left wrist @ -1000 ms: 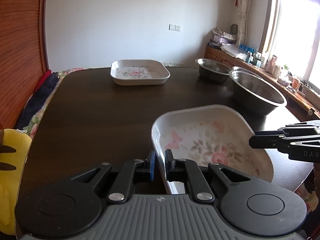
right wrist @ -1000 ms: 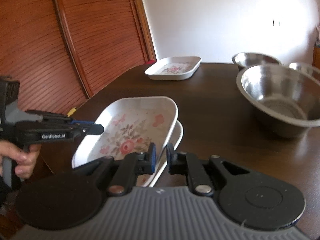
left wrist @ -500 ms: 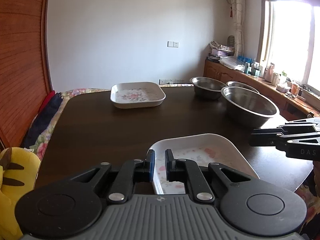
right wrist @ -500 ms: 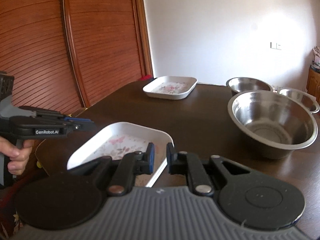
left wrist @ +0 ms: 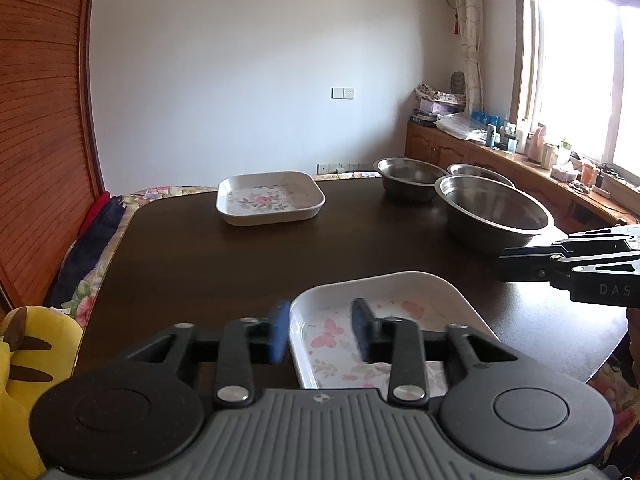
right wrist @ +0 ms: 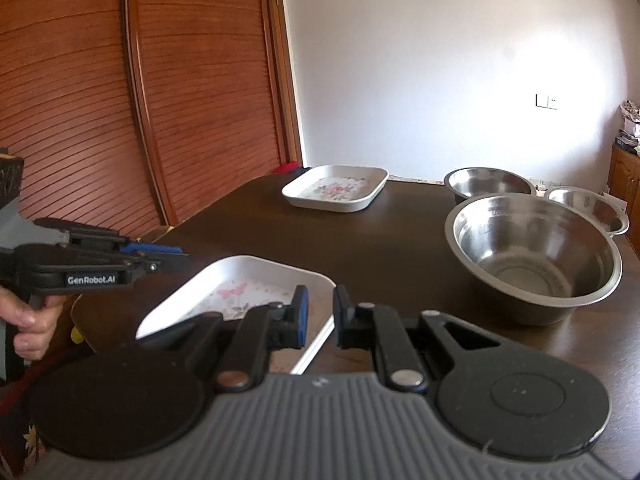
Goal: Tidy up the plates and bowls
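A white square plate with a pink flower print (left wrist: 400,304) (right wrist: 248,280) lies flat at the near edge of the dark table (left wrist: 200,260). My left gripper (left wrist: 320,332) (right wrist: 176,256) straddles the plate's left rim. Its jaws are opening and the pads stand clear of the rim. My right gripper (right wrist: 320,316) (left wrist: 502,268) is shut and holds nothing. It hangs by the plate's right corner, and the left wrist view shows a strip of table between them. A matching plate (left wrist: 270,198) (right wrist: 336,190) sits at the far side.
A large steel bowl (left wrist: 494,210) (right wrist: 532,252) stands on the right of the table, with two smaller steel bowls (left wrist: 406,172) (left wrist: 478,172) behind it. A yellow plush toy (left wrist: 24,360) lies off the left edge. A cluttered sideboard (left wrist: 500,148) runs under the window.
The near plate went from lifted and tilted to lying flat on the table. The left jaws, shut on its rim before, have spread apart. The right gripper stays shut.
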Available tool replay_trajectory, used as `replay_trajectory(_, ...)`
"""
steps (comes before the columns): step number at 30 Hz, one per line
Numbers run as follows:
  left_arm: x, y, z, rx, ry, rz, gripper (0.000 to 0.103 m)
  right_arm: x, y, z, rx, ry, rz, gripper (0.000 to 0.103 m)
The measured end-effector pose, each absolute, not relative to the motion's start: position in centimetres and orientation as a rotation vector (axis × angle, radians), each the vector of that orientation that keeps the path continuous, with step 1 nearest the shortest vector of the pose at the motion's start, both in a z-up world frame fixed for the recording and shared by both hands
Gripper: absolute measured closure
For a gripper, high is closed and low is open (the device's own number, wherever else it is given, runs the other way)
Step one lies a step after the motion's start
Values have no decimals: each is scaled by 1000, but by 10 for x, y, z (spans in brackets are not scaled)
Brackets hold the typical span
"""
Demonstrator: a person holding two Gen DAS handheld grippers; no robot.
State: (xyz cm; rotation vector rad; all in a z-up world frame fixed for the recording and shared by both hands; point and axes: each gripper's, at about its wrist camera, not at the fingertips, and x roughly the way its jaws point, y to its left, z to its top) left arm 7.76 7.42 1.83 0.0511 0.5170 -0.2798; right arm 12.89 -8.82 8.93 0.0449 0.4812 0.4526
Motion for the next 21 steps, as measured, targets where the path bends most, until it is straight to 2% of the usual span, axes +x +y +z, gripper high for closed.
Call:
replay_trajectory(2,77,74,19,50,512,-274,18,130,-89,90,49,479,452,89)
replay_trajectory(5,76,75,21,55,488,-256,2,130,-90,90,51,479,451,88)
replay_trajectory(6,76,75,21,47,485,-252,0,130,-90,91,51,479,450,88)
replay_trajectory(9,78,77,22,31,487,-245,0,132,-90,91,51,476,447,85)
replay_trajectory(10,79,77,22,32,487,-240,0,133,-90,92,52,475,445,82)
replay_trajectory(11,79,77,23,33,485,-233,0,134,-90,92,53,472,443,73)
replay_trajectory(12,80,77,23,34,484,-227,0,134,-90,93,53,469,441,68)
replay_trajectory(16,85,80,24,28,490,-221,0,137,-89,95,52,463,433,62)
replay_trajectory(18,88,82,25,22,498,-219,0,139,-88,96,51,457,424,53)
replay_trajectory(21,93,84,28,28,511,-213,0,144,-87,98,49,452,417,50)
